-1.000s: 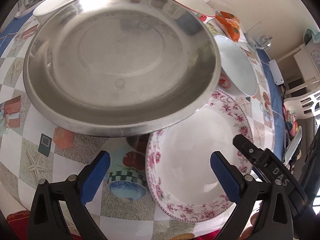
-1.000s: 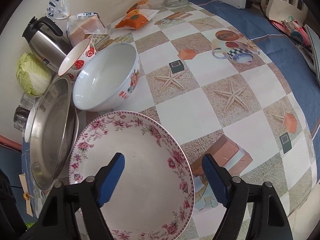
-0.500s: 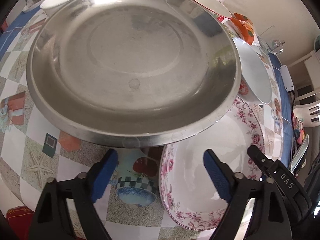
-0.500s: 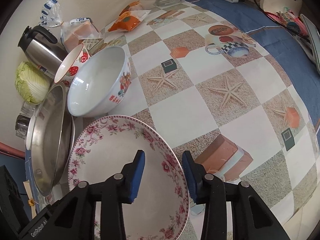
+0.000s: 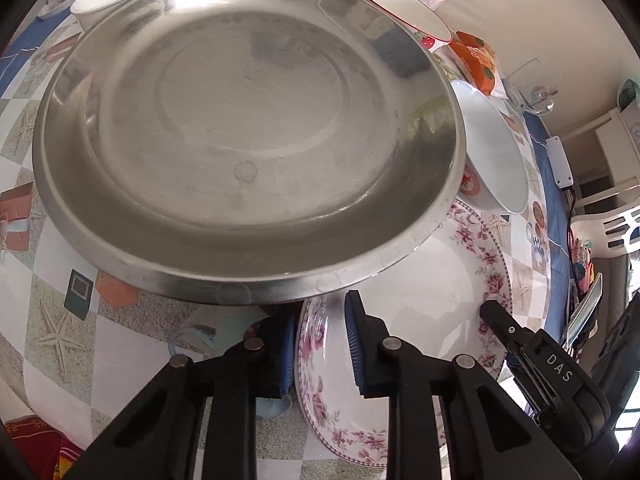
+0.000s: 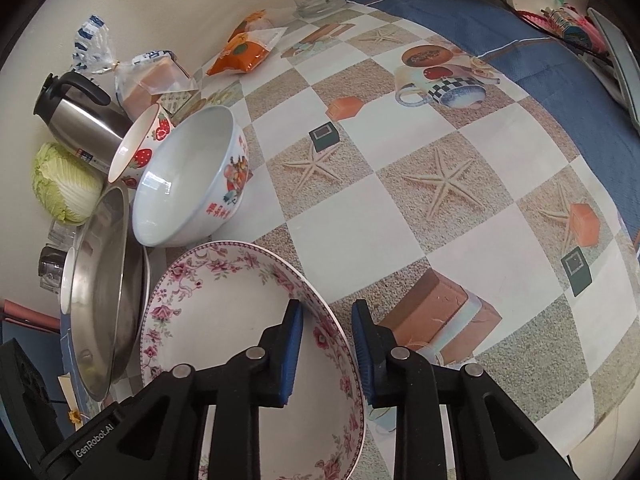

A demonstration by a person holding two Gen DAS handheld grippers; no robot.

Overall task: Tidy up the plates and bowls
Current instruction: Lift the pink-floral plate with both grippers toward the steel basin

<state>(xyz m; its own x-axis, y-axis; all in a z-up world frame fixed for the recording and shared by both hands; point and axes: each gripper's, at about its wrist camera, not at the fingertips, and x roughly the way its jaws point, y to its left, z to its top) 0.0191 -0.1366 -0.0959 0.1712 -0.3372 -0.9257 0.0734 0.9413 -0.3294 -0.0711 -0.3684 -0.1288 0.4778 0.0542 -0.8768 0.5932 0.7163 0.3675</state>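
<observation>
Floral plate (image 6: 224, 312) sits on the patterned tablecloth (image 6: 400, 208), gripped from opposite edges by both tools. Right gripper (image 6: 326, 350) points steeply down, its jaws having just been closing; blue pads (image 6: 290, 354) now straddle the plate's near rim, one inside the dish and one outside, apparently pressing on it. Left gripper (image 5: 320, 344) also angles steeply down, its jaws likewise just closing, and brackets the same floral plate (image 5: 420, 320) at its other rim, one pad under or outside the edge, one inside. Left-hand pad of that tool is half lost in shadow beneath the steel tray (image 5: 248, 132), so contact there is hard to confirm. Steel tray overlaps the plate's far edge in the left wrist view, hiding that part of the rim; in the right wrist view the same tray (image 6: 104, 280) is seen edge-on beside the plate. White bowl (image 6: 192, 176) stands just beyond the plate, strawberry bowl (image 6: 140, 144) behind it, partly covered. Kettle (image 6: 76, 116) and cabbage (image 6: 64, 182) are near the wall. No hands or sleeves visible in either view.
</observation>
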